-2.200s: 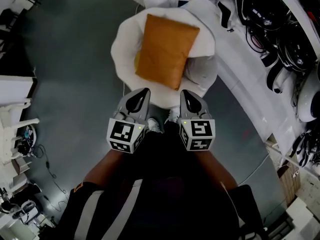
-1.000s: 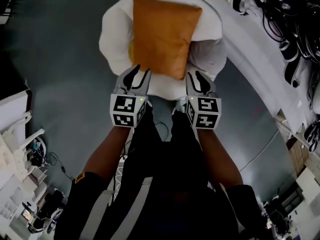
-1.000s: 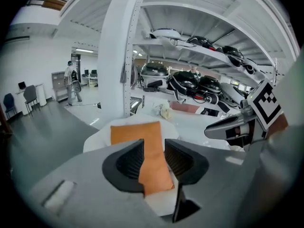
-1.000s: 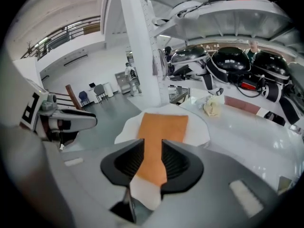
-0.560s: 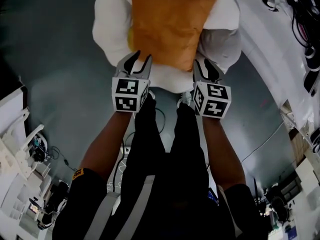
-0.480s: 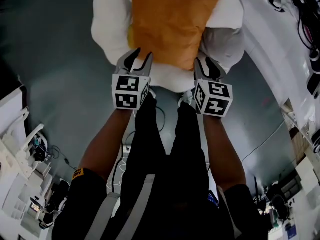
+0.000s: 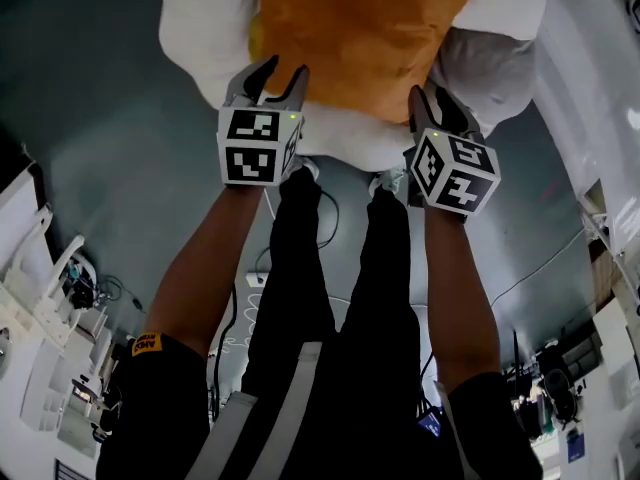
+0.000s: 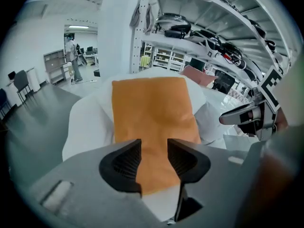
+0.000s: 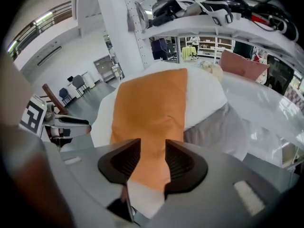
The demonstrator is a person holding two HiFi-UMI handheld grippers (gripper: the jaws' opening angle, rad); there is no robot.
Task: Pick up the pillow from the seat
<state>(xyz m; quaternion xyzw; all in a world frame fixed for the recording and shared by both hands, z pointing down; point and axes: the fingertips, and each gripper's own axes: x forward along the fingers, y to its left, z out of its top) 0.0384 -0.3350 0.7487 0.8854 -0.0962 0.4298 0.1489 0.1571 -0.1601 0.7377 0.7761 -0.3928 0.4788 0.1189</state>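
An orange pillow lies on a white cushioned seat at the top of the head view. My left gripper has its tips at the pillow's near left corner, and my right gripper is at the near right corner. Both sets of jaws are opening. In the left gripper view the pillow fills the gap ahead of the left gripper, and the pads do not press it. The right gripper view shows the same: the pillow lies just beyond the right gripper.
A white curved counter runs along the right of the seat. Shelves with cables and headsets stand above it. The person's legs stand on the grey floor, with a thin cable nearby. White furniture crowds the left edge.
Both grippers have moved forward to the pillow's near corners and their jaws have spread wider. The head has leaned in, so the seat now sits at the top edge.
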